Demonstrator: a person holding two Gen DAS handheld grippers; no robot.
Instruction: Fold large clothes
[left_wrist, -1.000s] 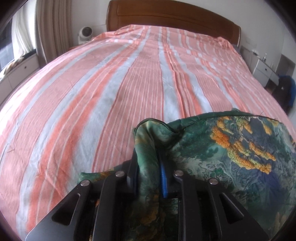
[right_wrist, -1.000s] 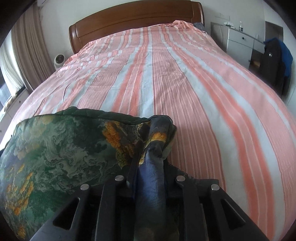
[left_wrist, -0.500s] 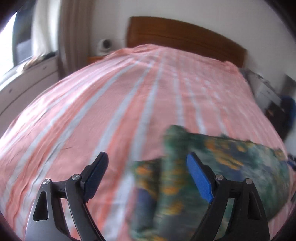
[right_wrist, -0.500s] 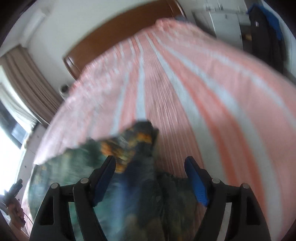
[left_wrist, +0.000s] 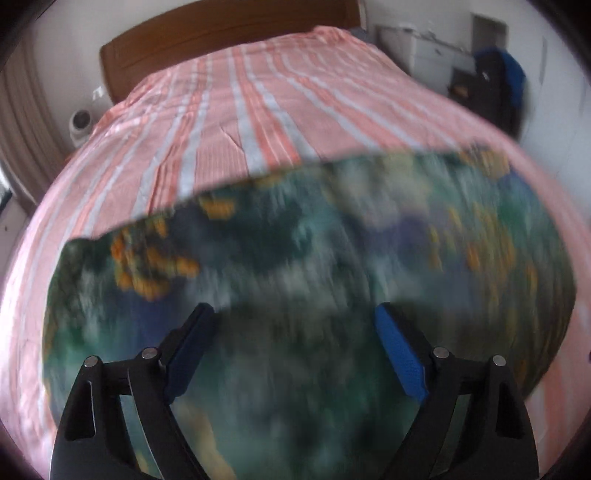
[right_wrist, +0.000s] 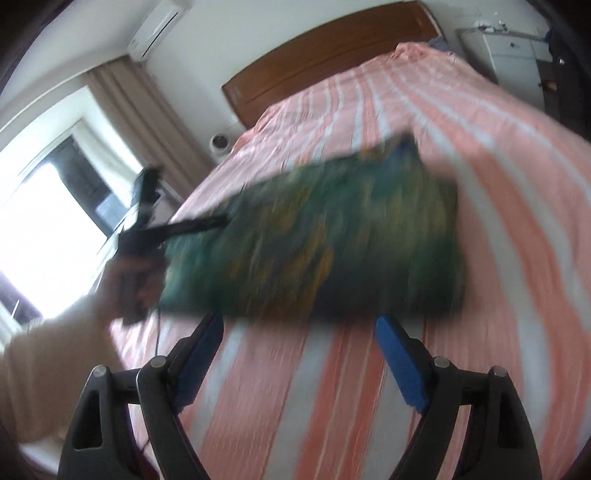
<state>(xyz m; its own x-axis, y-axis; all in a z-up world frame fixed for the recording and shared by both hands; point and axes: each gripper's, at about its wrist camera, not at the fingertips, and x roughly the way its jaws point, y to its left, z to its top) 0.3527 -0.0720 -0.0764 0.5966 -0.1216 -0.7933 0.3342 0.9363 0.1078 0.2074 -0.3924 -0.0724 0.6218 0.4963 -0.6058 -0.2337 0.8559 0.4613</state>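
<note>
green and orange printed cloth (right_wrist: 314, 240) now lies folded on the striped bed (right_wrist: 498, 147), let go a second ago by both claws, the left gripper (left_wrist: 295, 354) wide and empty, the right gripper (right_wrist: 299, 362) opening further over bare sheet, so this fold looks finished.

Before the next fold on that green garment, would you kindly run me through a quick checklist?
1. Left gripper let go: ok, jaws wide, nothing pinched.
2. Right gripper let go: ok, jaws opening, only bedspread between them.
3. Garment lying on the bed: ok.
4. Garment folded to a neat rectangle: cannot tell, both views blurred.
5. Edges aligned, no creases: cannot tell.
6. Bedspread around the garment free of other items: ok in what shows.
</note>
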